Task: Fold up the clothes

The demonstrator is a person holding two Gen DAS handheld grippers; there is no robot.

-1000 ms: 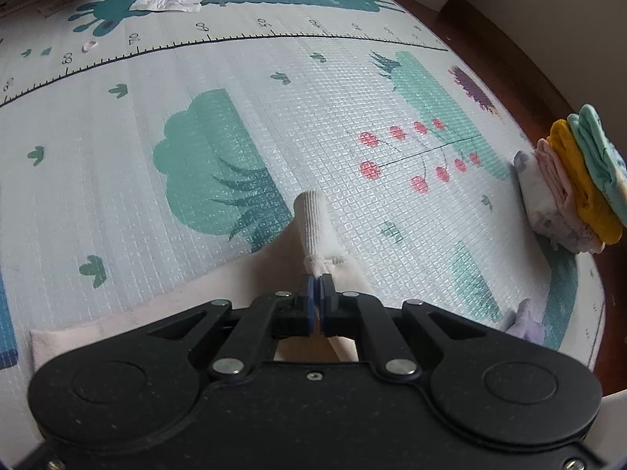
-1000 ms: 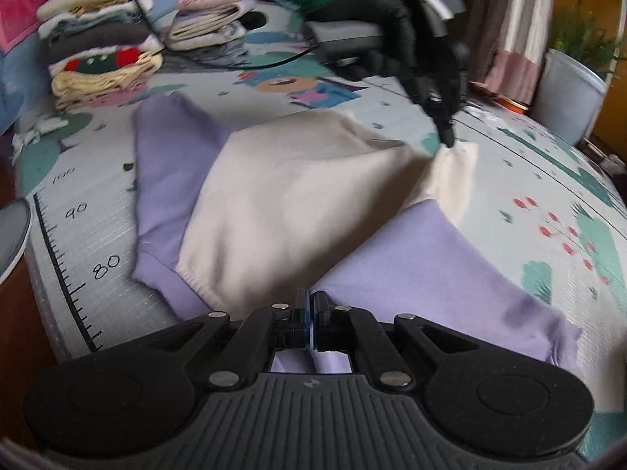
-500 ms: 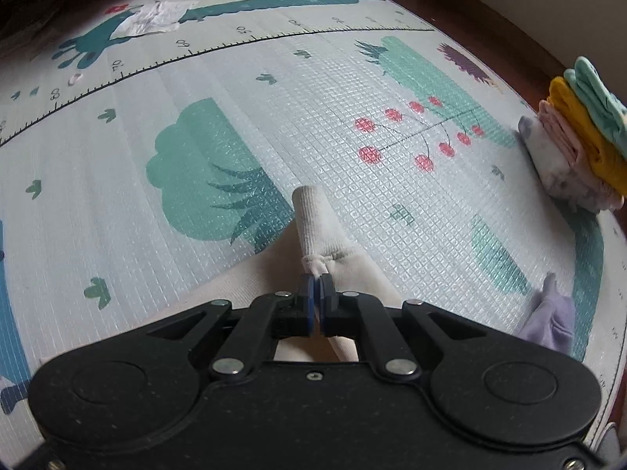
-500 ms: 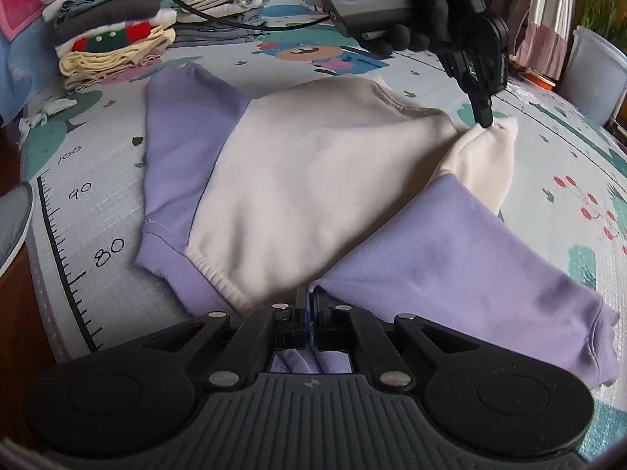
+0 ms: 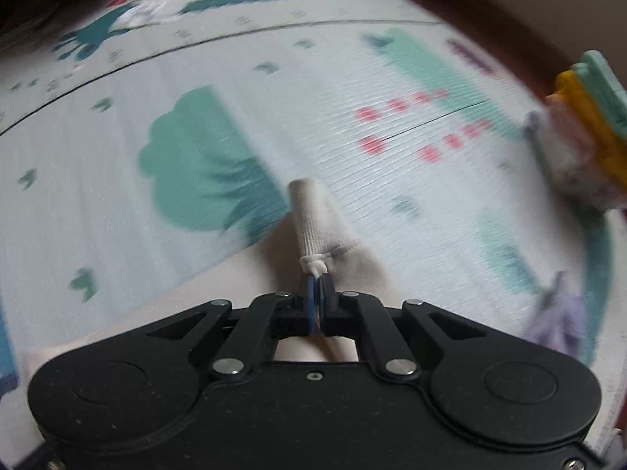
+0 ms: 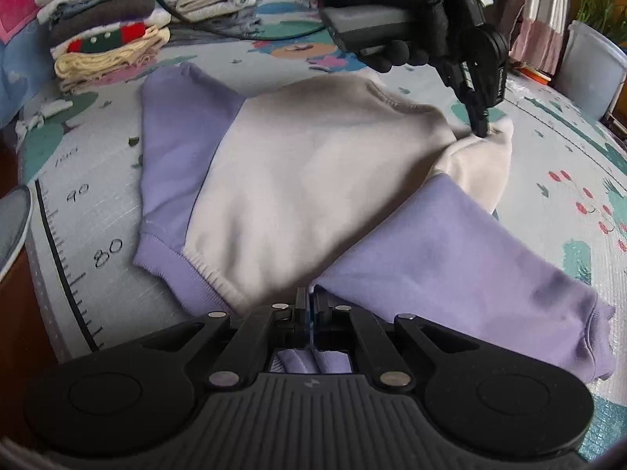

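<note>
A cream sweatshirt [image 6: 313, 180] with lavender sleeves [image 6: 450, 250] lies spread on the play mat [image 6: 556, 164]. My left gripper [image 5: 316, 293] is shut on the sweatshirt's cream ribbed collar [image 5: 317, 227]; it also shows in the right wrist view [image 6: 481, 129], held by a black-gloved hand at the garment's far corner. My right gripper [image 6: 309, 313] is shut on the lavender hem at the near edge. One lavender sleeve end [image 5: 556, 313] shows at the right of the left wrist view.
Stacks of folded clothes [image 6: 106, 47] stand at the far left of the mat. Another folded stack [image 5: 584, 137] sits at the mat's right edge. A white bucket [image 6: 588, 70] stands beyond the mat. A crumpled white cloth [image 5: 153, 11] lies far off.
Both grippers have pulled the sweatshirt flatter and wider across the mat. The left gripper moved further right with the collar; its view is now motion-blurred.
</note>
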